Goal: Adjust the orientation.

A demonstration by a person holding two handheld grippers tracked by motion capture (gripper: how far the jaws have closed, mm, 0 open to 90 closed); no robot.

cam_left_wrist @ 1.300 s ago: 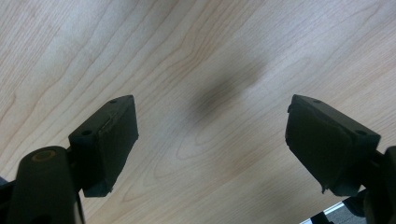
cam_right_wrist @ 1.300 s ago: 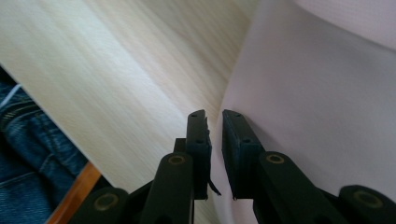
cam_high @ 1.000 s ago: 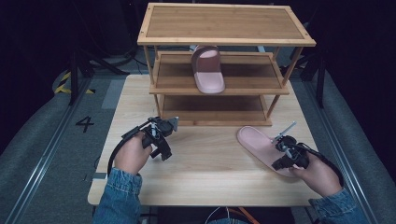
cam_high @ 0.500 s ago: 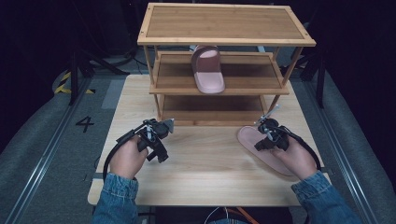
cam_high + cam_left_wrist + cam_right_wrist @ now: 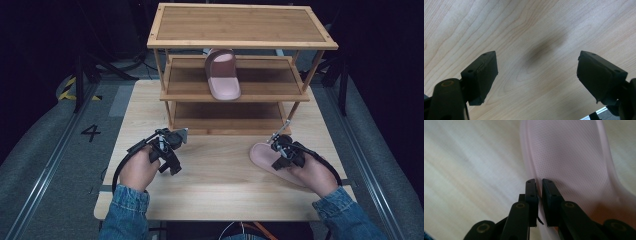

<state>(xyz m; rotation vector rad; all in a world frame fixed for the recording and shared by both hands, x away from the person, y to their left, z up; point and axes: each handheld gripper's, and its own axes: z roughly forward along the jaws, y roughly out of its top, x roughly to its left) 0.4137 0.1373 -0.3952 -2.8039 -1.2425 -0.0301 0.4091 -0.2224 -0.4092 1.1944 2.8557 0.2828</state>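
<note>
A pink slipper (image 5: 264, 158) lies on the wooden table (image 5: 220, 175) at the right, in front of the rack. My right gripper (image 5: 280, 150) is low over its near-left rim. In the right gripper view the jaws (image 5: 538, 181) are pinched almost together with the slipper's (image 5: 569, 157) raised edge between them. A second pink slipper (image 5: 223, 75) rests on the middle shelf of the wooden rack (image 5: 235, 95). My left gripper (image 5: 170, 150) hovers over bare table at the left. Its jaws (image 5: 536, 60) are wide open with nothing between them.
The three-tier rack takes up the back half of the table. Its top shelf (image 5: 240, 25) and bottom shelf (image 5: 230, 115) are bare. Dark floor with rails and a painted number 4 (image 5: 91, 132) lies to the left.
My right gripper has moved left and forward along the table slipper, from its heel side to its near-left rim. The left gripper has barely shifted.
</note>
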